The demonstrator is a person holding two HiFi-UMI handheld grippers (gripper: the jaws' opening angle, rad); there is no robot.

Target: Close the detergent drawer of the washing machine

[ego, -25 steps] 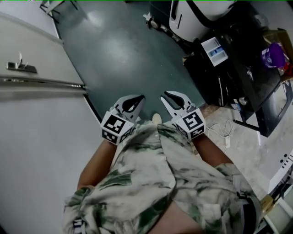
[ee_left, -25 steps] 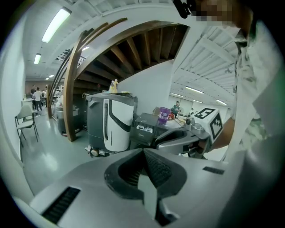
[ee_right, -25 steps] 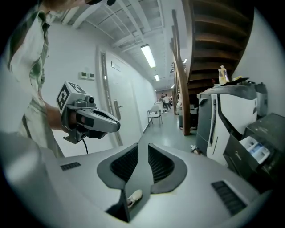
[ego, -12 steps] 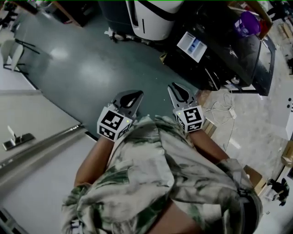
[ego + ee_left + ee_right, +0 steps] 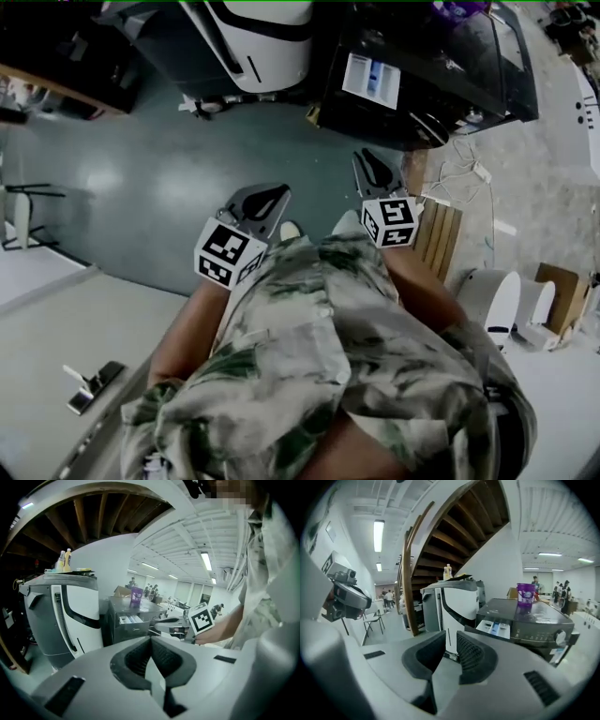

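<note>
Detergent drawer [image 5: 494, 627] juts lengthwise from washing machine [image 5: 534, 634] front. Left gripper [image 5: 150, 640] pressed together, right gripper [image 5: 451, 644] narrowly spread, empty. Print unreadable.

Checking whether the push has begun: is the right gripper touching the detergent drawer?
Apart. The right gripper view shows the pulled-out detergent drawer standing well beyond the right gripper, with open space between them.

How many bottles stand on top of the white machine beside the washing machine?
2. Both stand side by side atop the white machine, at its left end in the left gripper view: a pale bottle, a yellowish bottle to its right. More may be hidden behind.
</note>
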